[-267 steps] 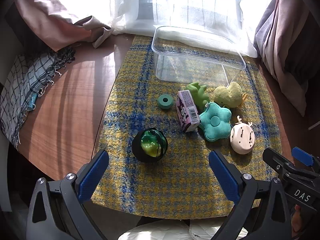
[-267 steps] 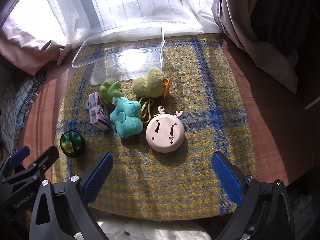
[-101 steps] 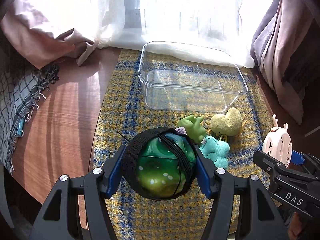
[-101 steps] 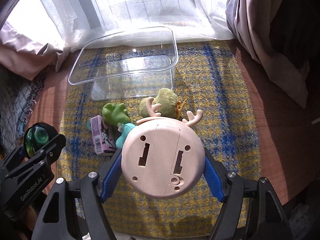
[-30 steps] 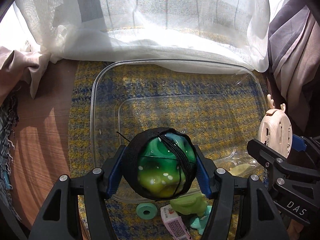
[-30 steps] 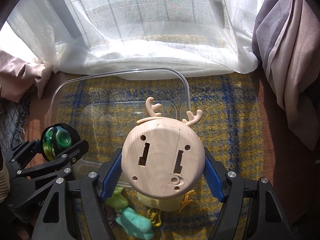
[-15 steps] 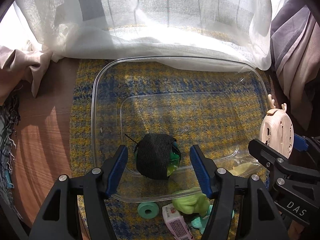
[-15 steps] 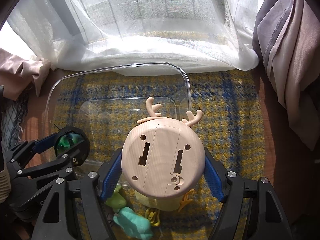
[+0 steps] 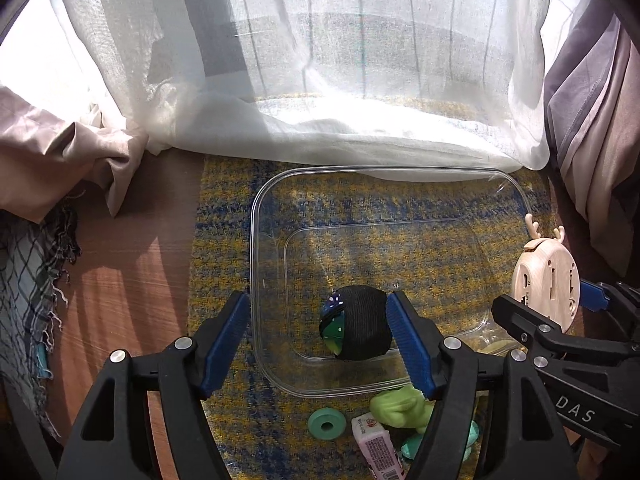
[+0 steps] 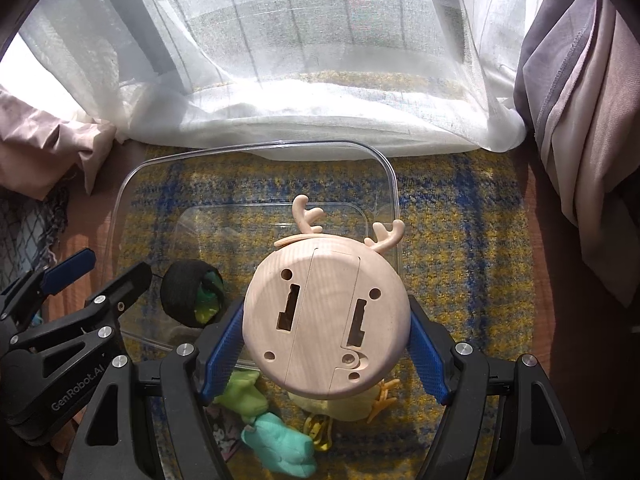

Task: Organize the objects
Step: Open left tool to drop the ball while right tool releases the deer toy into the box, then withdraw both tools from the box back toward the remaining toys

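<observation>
Sheer white curtains [image 9: 320,80] hang behind a wooden table [image 9: 132,264] spread with a yellow-and-blue plaid woven mat [image 9: 224,240], on which stands a clear rectangular plastic container [image 9: 256,248].

Left gripper [image 9: 318,338]: its jaws have just been opening and now stand apart, pads clear of anything. Below and beyond the fingertips, on the container floor, lies a green glossy ball wrapped in a black elastic band [image 9: 358,328]. In the left wrist view it appears close against the right-hand blue pad and well apart from the left-hand pad; whether it touches the right pad cannot be told. In the right wrist view the ball [image 10: 192,294] rests on the container's floor just beyond the left gripper's black finger [image 10: 116,296].

Right gripper [image 10: 326,334]: the jaws are closed on a round pale-pink plastic device with two small antlers [image 10: 326,316], one blue pad against each side of its disc. Its flat back, with slots and screw holes, faces the camera, antlers pointing away from the fingers. It is held above the container's near right part.

Nearer than the fingers, outside the container's front wall, lie a teal foam ring [image 9: 327,423], a pink printed carton [image 9: 376,446], a light-green soft toy [image 9: 400,408], a teal plush flower [image 10: 280,448] and a yellow plush toy [image 10: 340,402].
</observation>
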Tool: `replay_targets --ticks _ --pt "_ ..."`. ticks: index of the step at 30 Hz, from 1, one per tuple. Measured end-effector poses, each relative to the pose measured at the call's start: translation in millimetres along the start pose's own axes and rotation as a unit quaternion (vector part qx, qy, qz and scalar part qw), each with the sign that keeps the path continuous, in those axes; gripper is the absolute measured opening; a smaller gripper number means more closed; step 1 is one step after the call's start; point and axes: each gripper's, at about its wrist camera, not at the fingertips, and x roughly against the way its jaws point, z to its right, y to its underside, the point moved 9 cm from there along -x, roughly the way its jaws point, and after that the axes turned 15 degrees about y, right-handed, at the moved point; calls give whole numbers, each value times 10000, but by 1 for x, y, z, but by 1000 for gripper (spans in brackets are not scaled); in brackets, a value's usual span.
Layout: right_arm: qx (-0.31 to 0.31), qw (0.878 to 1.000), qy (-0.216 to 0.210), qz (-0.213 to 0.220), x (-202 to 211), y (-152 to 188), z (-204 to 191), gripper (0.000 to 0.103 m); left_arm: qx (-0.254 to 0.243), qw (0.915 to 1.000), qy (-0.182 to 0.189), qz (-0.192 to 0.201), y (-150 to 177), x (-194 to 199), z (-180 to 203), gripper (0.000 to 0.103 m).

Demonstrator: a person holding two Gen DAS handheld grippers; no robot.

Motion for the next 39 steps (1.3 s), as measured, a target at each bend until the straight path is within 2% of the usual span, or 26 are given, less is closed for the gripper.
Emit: replay_targets --ticks 6,17,39 --pt "-78 9998 -119 -169 -5 -1 -10 74 101 9999 -2 42 2 2 -8 72" --pt "-465 9989 4 -16 10 -2 -2 75 245 9996 33 147 12 14 -14 72" --pt "-1314 9910 -230 126 69 46 -8 75 269 9983 53 514 63 72 -2 75"
